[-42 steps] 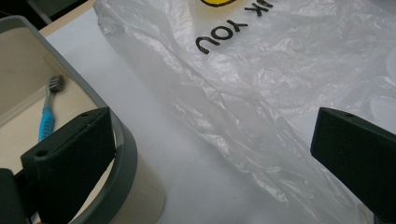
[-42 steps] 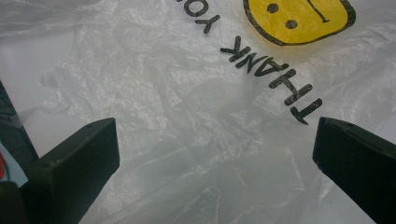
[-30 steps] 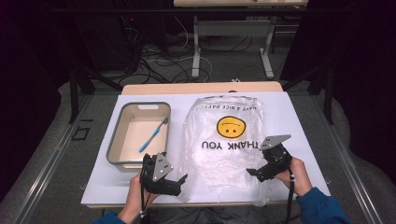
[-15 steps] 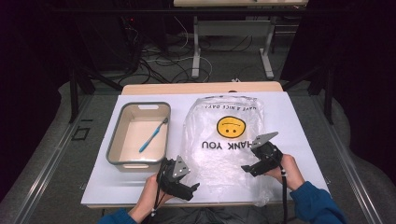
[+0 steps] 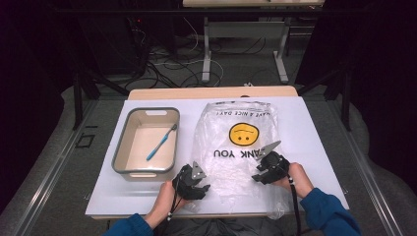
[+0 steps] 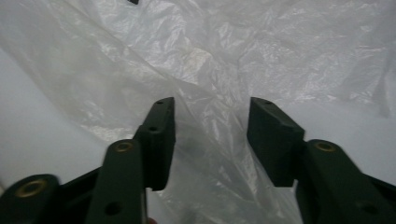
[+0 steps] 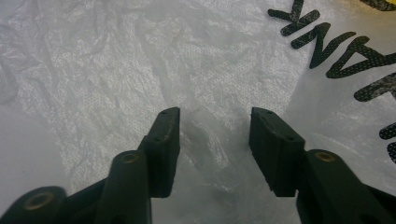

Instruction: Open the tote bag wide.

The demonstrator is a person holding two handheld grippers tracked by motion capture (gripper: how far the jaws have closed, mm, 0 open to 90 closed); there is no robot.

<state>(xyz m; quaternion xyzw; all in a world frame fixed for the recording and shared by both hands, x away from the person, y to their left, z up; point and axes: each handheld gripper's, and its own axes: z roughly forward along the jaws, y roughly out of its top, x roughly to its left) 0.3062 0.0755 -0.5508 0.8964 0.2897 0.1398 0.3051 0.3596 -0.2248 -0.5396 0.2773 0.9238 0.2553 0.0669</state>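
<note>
1. Left of the bag sits 1 tray [image 5: 120, 147] with 1 toothbrush [image 5: 161, 142] inside.
2. Left gripper [image 6: 211, 135] at the bag's near-left edge, jaws spread over a plastic fold, nothing pinched.
3. 1 bag [image 5: 241, 147] lies flat mid-table.
4. Right gripper [image 7: 214, 140] at its near-right, spread too.
5. Looks like the opening step; next, both must nip 1 layer.

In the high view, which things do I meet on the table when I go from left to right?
Tray → toothbrush inside it → left gripper → plastic bag → right gripper.
</note>
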